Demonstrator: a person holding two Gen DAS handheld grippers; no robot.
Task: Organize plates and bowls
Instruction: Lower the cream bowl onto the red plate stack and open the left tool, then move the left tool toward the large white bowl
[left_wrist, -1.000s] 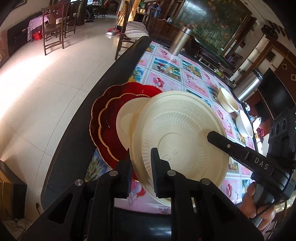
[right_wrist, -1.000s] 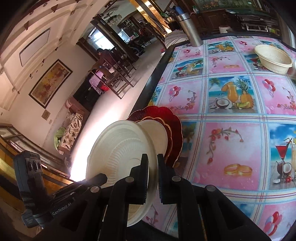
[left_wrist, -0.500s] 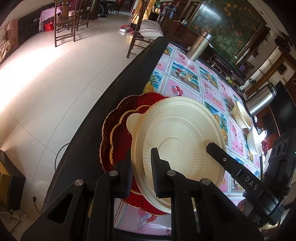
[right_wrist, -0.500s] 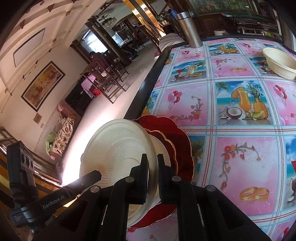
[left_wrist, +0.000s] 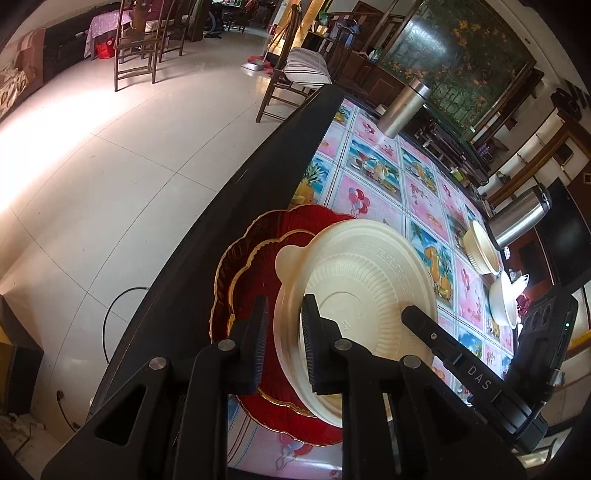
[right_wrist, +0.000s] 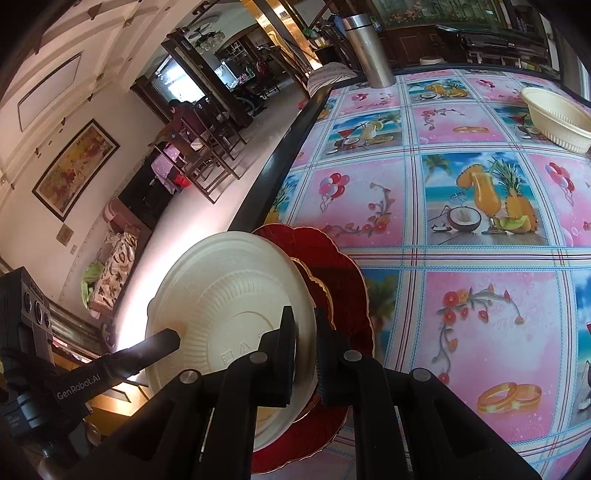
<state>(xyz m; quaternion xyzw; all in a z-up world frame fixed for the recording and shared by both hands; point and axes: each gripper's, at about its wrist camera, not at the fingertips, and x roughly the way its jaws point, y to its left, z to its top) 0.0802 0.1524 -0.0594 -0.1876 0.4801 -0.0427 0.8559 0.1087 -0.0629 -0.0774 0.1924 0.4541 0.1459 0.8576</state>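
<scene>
While pinching the cream plate (left_wrist: 369, 288) by its rim in left gripper (left_wrist: 284, 332) and right gripper (right_wrist: 304, 343), both nearly closed, lower flat onto red plates (left_wrist: 251, 280) peeking at ten o'clock.

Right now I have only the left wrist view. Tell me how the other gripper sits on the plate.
Observer: The right gripper has one finger on each side of the cream plate's rim and is closed on it.
Operator: Report what lies under that edge.
Observer: The red plates are beneath it. The big one's scalloped rim shows past the cream rim on that side, lying on the tablecloth.
Operator: Say whether anyone is nearby.
Observer: One person sits at a table in the far room, well away from this table.
</scene>
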